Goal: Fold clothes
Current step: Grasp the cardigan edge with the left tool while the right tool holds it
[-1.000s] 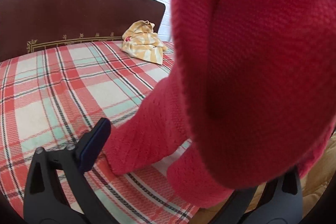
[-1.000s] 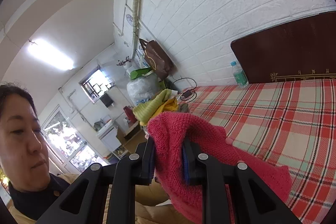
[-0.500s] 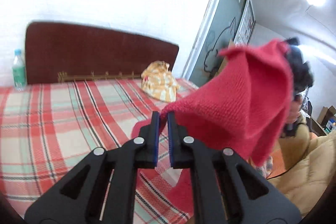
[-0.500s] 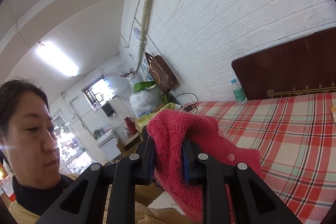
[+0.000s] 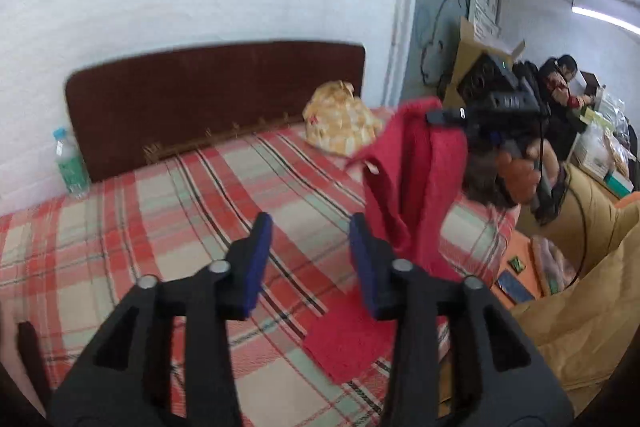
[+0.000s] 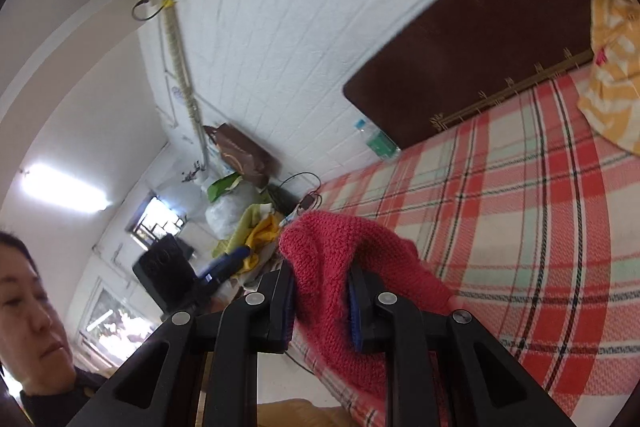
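The left gripper (image 5: 310, 261) has just let go: half a second ago its blue pads were pinched together on a corner of the red knit sweater (image 5: 416, 187), and now its jaws stand wide apart with nothing between them, only the plaid bedspread (image 5: 160, 227) showing through the gap. The right gripper (image 6: 320, 301) has not changed its hold; its jaws stay clamped on a thick bunch of the same red knit, which bulges up over the pads and spills down its right side. In the left wrist view the sweater hangs from that raised right gripper in a long drape, its lower end lying on the bed near the front edge. As a judgement, this looks like a regrasp partway through straightening the garment, not a fold: the sweater is not yet spread flat, so the folding proper is still to come, and the freed left gripper probably needs a new corner or hem to take. A second piece, a crumpled yellow-and-white cloth (image 5: 340, 123), sits near the dark wooden headboard (image 5: 200, 91), well apart from the sweater, and a plastic water bottle (image 5: 70, 163) stands at the headboard's far end. No basket, box or other container for clothes shows on the bed.
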### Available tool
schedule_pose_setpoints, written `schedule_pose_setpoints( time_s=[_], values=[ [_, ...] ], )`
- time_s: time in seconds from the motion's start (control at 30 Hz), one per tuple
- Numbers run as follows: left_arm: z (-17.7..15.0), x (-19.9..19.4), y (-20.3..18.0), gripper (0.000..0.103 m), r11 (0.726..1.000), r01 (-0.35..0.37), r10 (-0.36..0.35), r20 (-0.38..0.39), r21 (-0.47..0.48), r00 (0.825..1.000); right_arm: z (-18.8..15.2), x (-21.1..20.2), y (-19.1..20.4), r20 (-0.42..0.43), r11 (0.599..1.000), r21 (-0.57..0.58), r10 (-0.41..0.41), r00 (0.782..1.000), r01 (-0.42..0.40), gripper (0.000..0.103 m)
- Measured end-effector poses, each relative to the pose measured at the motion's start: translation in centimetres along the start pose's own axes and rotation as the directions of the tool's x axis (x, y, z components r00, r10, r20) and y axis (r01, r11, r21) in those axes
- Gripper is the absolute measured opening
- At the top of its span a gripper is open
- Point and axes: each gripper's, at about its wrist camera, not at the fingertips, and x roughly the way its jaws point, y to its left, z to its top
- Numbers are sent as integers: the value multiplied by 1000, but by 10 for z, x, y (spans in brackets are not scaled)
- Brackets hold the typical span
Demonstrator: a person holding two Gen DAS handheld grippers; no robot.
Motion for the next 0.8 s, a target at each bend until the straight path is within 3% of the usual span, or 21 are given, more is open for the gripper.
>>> schedule_pose_setpoints(
  time_s=[0.13, 0.27, 0.37, 0.4, 0.43, 0.53, 0.67, 0.8],
  values=[
    [-34, 75, -24, 56, 996, 80, -83, -163, -27, 983, -1, -4, -13, 13, 999, 18, 39, 999, -39, 20],
    [-36, 125, -24, 56, 981, 156, -179, -227, -117, 957, -1, -6, 2, 8, 998, -18, 62, 998, -62, 20],
    [-35, 144, -21, 54, 949, 251, -294, -245, -191, 924, -5, -6, 11, -6, 997, -45, 70, 998, -70, 21],
    [-35, 145, -22, 34, 932, 294, -342, -238, -213, 909, -7, -6, 13, -9, 996, -49, 72, 997, -73, 21],
    [-33, 145, -22, 6, 923, 312, -362, -237, -223, 901, -8, -7, 15, -12, 996, -52, 71, 997, -72, 21],
    [-26, 131, -16, 7, 915, 310, -363, -193, -259, 912, -11, -11, 19, -15, 996, -72, 59, 998, -60, 21],
    [-3, 72, 3, 7, 905, 322, -355, -75, -277, 932, -11, -24, 30, -5, 992, -121, 35, 999, -36, 24],
    [32, 13, 7, 7, 942, 274, -289, -55, -192, 956, 5, -28, 22, 2, 990, -138, 3, 1000, -2, 25]
  ],
)
